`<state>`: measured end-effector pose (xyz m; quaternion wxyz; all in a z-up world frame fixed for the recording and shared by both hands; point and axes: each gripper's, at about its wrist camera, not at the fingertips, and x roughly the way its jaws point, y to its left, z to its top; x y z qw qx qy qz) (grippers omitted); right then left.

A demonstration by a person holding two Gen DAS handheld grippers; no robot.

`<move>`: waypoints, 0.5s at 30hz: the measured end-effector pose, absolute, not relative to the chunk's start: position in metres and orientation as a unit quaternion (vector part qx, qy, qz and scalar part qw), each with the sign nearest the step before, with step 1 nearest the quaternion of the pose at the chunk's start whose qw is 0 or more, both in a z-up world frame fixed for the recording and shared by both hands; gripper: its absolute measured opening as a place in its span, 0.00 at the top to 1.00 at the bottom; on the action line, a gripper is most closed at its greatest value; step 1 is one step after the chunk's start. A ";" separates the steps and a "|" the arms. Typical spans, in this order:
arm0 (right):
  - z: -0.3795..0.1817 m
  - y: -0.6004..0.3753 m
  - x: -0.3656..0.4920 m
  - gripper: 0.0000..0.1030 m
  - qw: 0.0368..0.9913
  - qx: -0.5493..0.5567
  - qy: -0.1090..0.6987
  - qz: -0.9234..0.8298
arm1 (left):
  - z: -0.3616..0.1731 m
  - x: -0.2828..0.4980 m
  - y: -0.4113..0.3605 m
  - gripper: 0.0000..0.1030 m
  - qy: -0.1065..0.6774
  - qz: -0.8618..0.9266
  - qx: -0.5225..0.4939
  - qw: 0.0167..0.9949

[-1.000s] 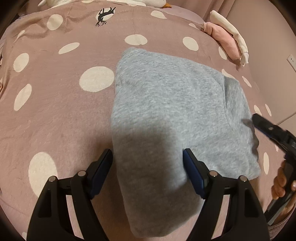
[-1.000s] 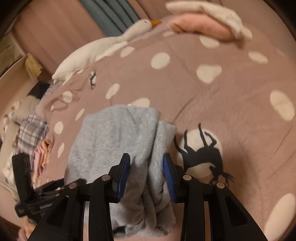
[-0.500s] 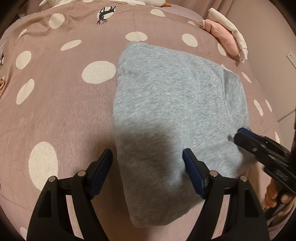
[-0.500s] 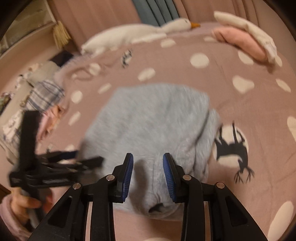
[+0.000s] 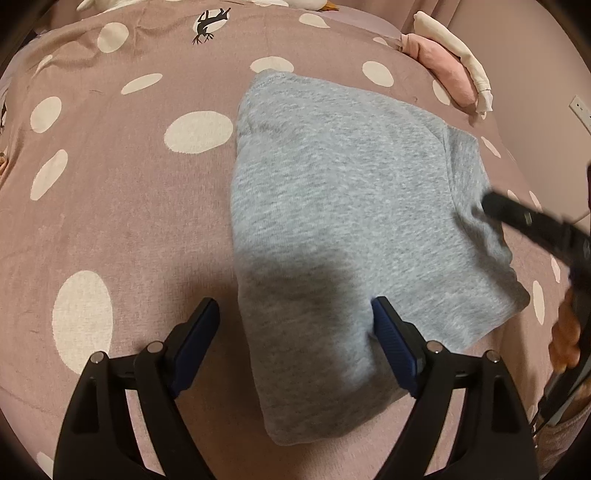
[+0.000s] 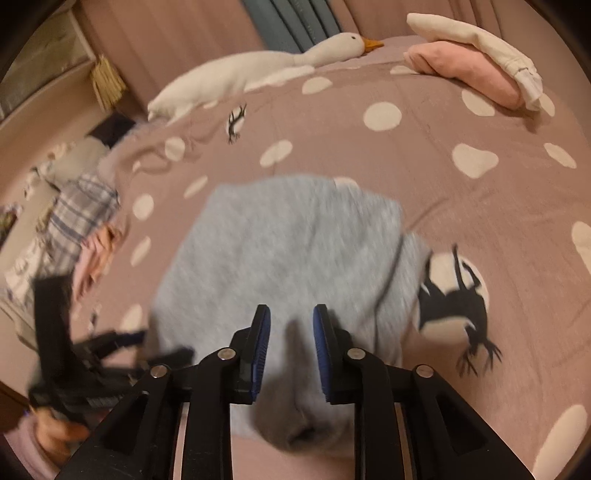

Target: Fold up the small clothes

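A bedroom in a home: a bed with a spotty pink cover, a toy goose, curtains, and folded clothes.

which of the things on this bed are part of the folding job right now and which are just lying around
In the job: grey garment, left gripper, right gripper.

Lying about: goose plush, pink and cream folded pile, plaid clothes heap, spotted bedspread.

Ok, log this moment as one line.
stage: fold nearly done | grey garment: folded on dotted bedspread | left gripper: open, straddling near edge | right gripper: closing over garment edge, gap remains
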<state>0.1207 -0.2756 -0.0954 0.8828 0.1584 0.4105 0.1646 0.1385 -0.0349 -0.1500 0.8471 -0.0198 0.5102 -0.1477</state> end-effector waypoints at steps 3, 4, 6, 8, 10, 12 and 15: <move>-0.094 -0.273 0.138 0.78 0.887 0.164 0.405 0.151 | -0.151 0.138 -0.034 0.16 0.509 -0.149 -0.018 0.848; -0.094 -0.273 0.144 0.78 0.886 0.168 0.406 0.146 | -0.151 0.138 -0.034 0.15 0.509 -0.150 -0.017 0.848; -0.097 -0.273 0.156 0.78 0.884 0.177 0.413 0.126 | -0.153 0.138 -0.033 0.13 0.509 -0.150 -0.019 0.848; -0.106 -0.273 0.168 0.78 0.878 0.177 0.433 0.104 | -0.154 0.140 -0.032 0.12 0.510 -0.150 -0.020 0.847; -0.119 -0.275 0.177 0.78 0.865 0.180 0.460 0.084 | -0.154 0.140 -0.032 0.12 0.510 -0.150 -0.019 0.847; -0.124 -0.281 0.179 0.78 0.858 0.203 0.465 0.083 | -0.154 0.139 -0.032 0.12 0.509 -0.149 -0.018 0.847; -0.117 -0.282 0.170 0.77 0.861 0.207 0.458 0.084 | -0.154 0.139 -0.031 0.12 0.510 -0.148 -0.019 0.847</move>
